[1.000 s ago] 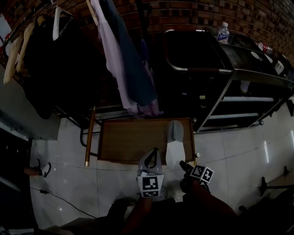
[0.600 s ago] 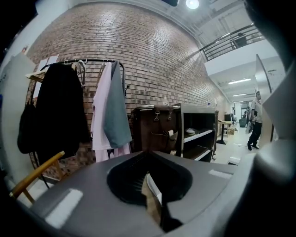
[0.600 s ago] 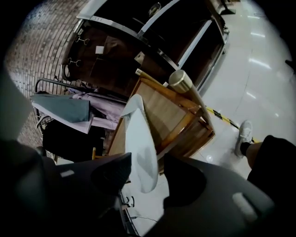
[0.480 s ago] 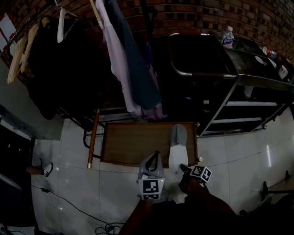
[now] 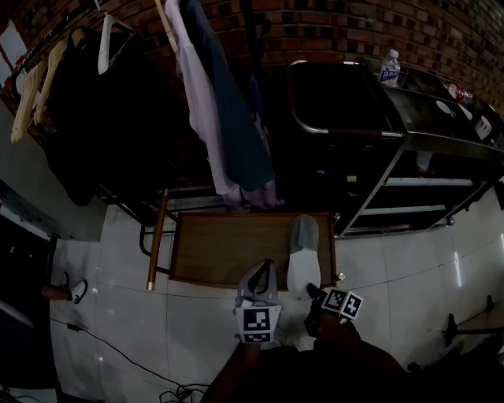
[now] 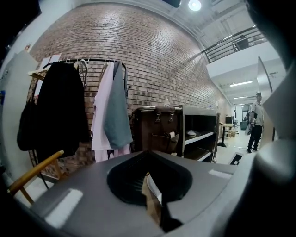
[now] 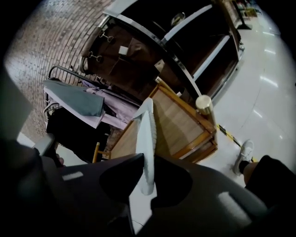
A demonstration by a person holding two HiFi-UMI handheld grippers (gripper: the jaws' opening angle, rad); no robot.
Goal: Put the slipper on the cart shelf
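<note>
Right gripper (image 5: 312, 290) has its dark jaws closing on the heel end of a pale grey flat slipper (image 5: 302, 250), whose thin sole stands on edge between them in the right gripper view. The left gripper (image 5: 264, 273), light grey, hangs just beside it with its jaws narrow, and only a thin tan strip (image 6: 151, 200) shows in the slot. The slipper lies on the right part of a low brown wooden platform (image 5: 224, 248), with its heel past the near edge, so it is not on the cart. A black metal cart with open shelves (image 5: 429, 140) stands behind and to the right, and its slanted front frame (image 5: 370, 189) is between the platform and the shelves. A clear plastic bottle (image 5: 387, 66) stands on the cart top. A pink shirt (image 5: 198, 102), a blue-grey garment (image 5: 236, 126) and a black coat (image 5: 94, 118) hang before the brick wall (image 5: 354, 24), down to the platform's far edge. The floor is of white tiles (image 5: 409, 260).
</note>
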